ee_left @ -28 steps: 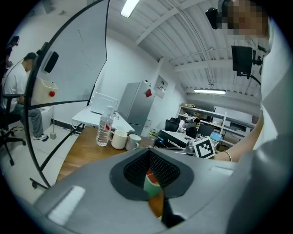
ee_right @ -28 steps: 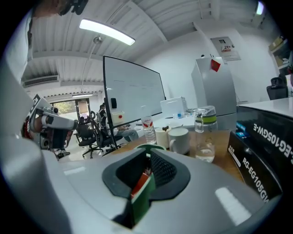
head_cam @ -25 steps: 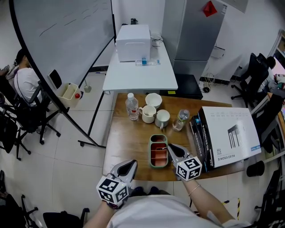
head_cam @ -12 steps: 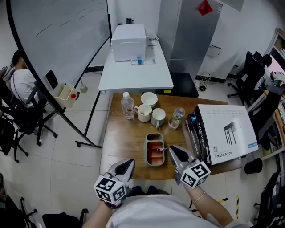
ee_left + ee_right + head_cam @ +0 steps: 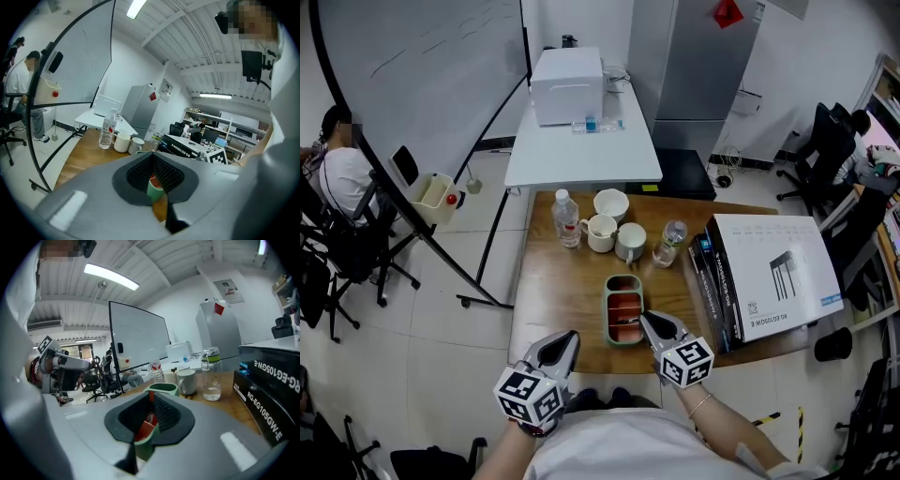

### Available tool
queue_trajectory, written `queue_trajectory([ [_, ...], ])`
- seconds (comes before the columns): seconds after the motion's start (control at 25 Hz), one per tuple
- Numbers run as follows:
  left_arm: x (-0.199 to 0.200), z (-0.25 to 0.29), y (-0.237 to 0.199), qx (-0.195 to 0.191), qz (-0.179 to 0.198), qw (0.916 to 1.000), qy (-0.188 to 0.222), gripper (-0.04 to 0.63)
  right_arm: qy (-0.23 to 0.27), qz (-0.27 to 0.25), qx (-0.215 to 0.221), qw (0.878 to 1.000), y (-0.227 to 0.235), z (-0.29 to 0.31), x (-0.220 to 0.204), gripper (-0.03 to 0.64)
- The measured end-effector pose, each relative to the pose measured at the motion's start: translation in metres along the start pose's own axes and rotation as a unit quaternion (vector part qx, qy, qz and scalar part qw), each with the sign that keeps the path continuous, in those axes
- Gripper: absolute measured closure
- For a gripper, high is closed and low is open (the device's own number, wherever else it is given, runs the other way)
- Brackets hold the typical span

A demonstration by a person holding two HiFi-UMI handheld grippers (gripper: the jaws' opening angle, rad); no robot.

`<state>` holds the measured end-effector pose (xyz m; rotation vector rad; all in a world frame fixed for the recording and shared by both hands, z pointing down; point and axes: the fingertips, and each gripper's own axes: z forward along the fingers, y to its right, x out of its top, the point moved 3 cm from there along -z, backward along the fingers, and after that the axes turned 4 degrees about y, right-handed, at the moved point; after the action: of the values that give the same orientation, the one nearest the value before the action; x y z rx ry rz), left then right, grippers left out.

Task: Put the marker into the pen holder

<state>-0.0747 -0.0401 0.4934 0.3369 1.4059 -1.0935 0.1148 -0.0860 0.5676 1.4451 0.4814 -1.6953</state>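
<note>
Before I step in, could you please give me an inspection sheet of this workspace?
Surface: wooden table, no spills seen.
Job's things: green pen holder near the front edge; marker held upright by the right gripper.
Clutter: water bottle, mug, second mug, bowl, jar, boxes at right.
Grippers: right gripper shut on the marker at the pen holder; left gripper shut, empty.
Cables: nothing seen.
Surroundings: whiteboard, white table, seated person.

bare wood (image 5: pixel 558 300) left of pen holder (image 5: pixel 607 317); boxes (image 5: pixel 773 272) close on right
</note>
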Motion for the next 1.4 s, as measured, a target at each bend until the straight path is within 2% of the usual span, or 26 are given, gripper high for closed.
queue_trajectory([
  [0.2,-0.003,-0.003,-0.002,0.005,-0.004,1.0,0.0,0.595,-0.029,-0.007,-0.012,0.999,0.007,0.004,-0.008,0.59],
  [0.36,-0.003,-0.003,-0.002,0.002,-0.005,1.0,0.0,0.595,-0.037,0.012,-0.002,0.999,0.01,-0.001,-0.014,0.505],
  [0.48,-0.005,-0.004,-0.004,0.003,-0.008,1.0,-0.002,0.595,-0.053,0.023,0.016,0.998,0.006,-0.006,-0.024,0.403],
  [0.6,-0.005,-0.004,-0.004,0.003,-0.011,0.9999,-0.002,0.595,-0.059,0.028,0.018,0.998,0.005,-0.012,-0.029,0.382],
  [0.72,-0.005,-0.004,-0.004,0.003,-0.01,0.9999,-0.002,0.595,-0.048,0.041,0.021,0.998,0.005,-0.01,-0.024,0.392],
  [0.84,-0.006,-0.004,-0.004,0.001,-0.009,0.9999,-0.004,0.595,-0.038,0.044,0.023,0.998,0.002,-0.004,-0.017,0.433],
  [0.92,-0.007,-0.004,-0.004,0.002,-0.009,0.9999,-0.005,0.595,-0.036,0.04,0.023,0.998,0.0,-0.004,-0.015,0.478],
  [1.0,-0.008,-0.005,-0.006,0.004,-0.008,0.9999,-0.006,0.595,-0.036,0.035,0.022,0.998,-0.002,-0.005,-0.014,0.573],
  [1.04,-0.008,-0.005,-0.006,0.005,-0.006,0.9999,-0.007,0.595,-0.039,0.035,0.022,0.998,-0.002,-0.005,-0.015,0.592],
  [1.2,-0.008,-0.003,-0.003,0.001,0.0,1.0,-0.009,0.595,-0.047,0.034,0.022,0.998,-0.001,-0.003,-0.012,0.597],
  [1.4,-0.007,-0.002,-0.003,0.0,0.002,1.0,-0.009,0.595,0.007,0.038,0.024,0.999,-0.004,-0.007,0.026,0.597],
])
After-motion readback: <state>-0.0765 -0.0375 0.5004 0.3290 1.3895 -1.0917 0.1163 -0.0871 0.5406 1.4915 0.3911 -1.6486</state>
